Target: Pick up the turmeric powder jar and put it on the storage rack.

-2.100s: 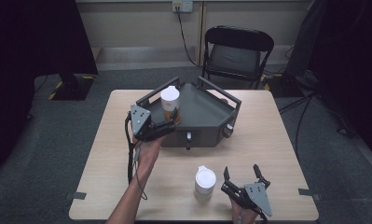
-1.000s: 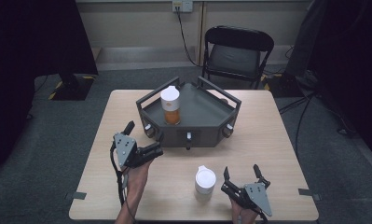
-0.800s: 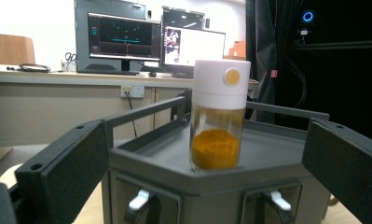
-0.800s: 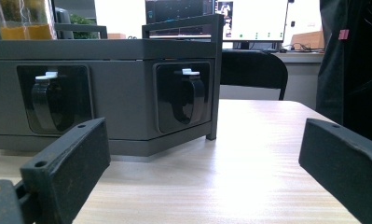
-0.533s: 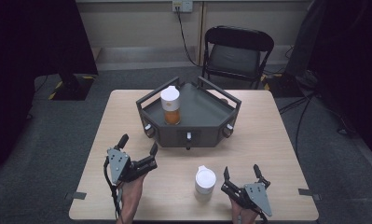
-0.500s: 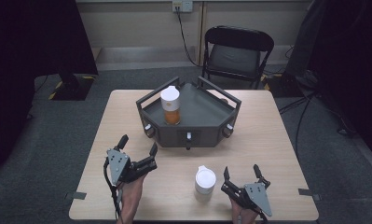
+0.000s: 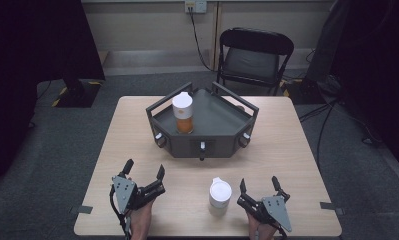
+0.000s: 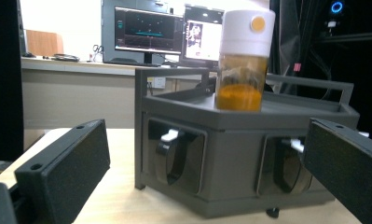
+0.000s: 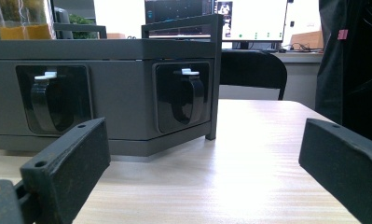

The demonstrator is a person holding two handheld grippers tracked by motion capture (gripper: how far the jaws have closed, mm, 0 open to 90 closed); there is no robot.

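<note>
A dark grey tray-like box (image 7: 217, 122) with a railing stands at the table's middle back. On its left part stands a clear jar (image 7: 183, 113) with a white lid and orange contents, seen again as the jar (image 8: 243, 60) in the left gripper view. A second white-lidded jar (image 7: 220, 196) stands on the table near the front edge. My left gripper (image 7: 144, 170) rests open at the front left, empty. My right gripper (image 7: 259, 184) rests open at the front right, just right of the white jar, empty.
The box front (image 8: 230, 163) carries round latches (image 9: 46, 105) in recesses. A black folding chair (image 7: 254, 57) stands behind the table. Monitors on a desk (image 8: 148, 35) lie far beyond. Bare tabletop (image 7: 137, 130) lies left of the box.
My left gripper let go of the orange jar on the box, drew back toward the front left of the table and stands open. The right gripper has not moved.
</note>
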